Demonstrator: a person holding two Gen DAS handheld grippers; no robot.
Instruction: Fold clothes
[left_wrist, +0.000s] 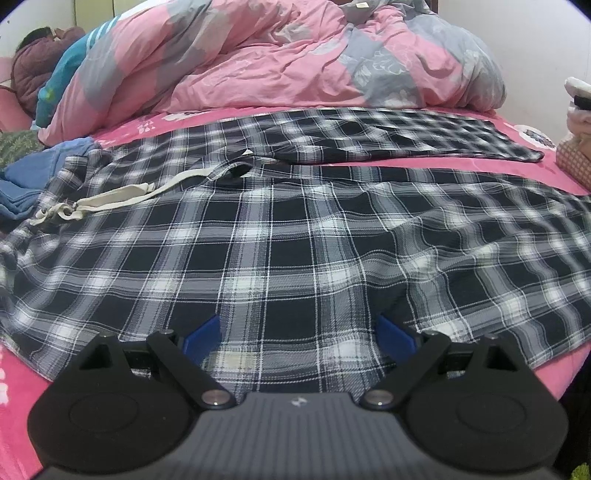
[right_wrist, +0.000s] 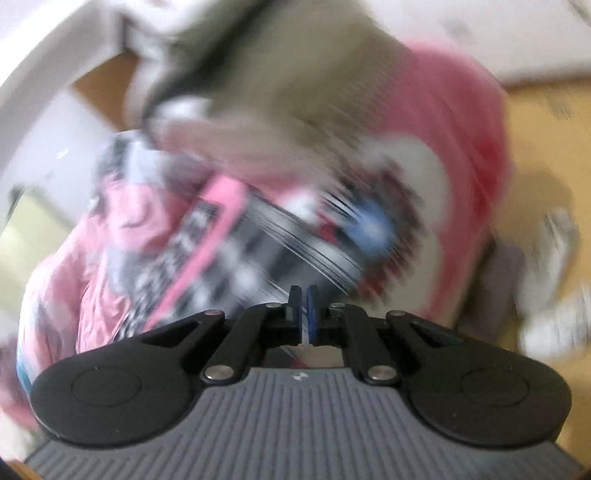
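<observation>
while the left claw (left_wrist: 298, 334) gapes over plaid cloth (left_wrist: 295, 240), no writing reads.

Right gripper (right_wrist: 303, 302), jaws nearly together, before blurred pink bedding (right_wrist: 461, 122).

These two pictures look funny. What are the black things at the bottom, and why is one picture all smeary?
The black things are grabbers, like big tweezers. A person holds one in each hand, and a small camera on each looks out past its two blue fingers. In the left camera's picture, the left gripper is open over a black-and-white checked shirt spread on a bed with a pink sheet. Behind it is a pink and grey quilt. In the right camera's picture, the right gripper has its fingers nearly together. That picture is too blurry to tell whether it holds anything.
</observation>
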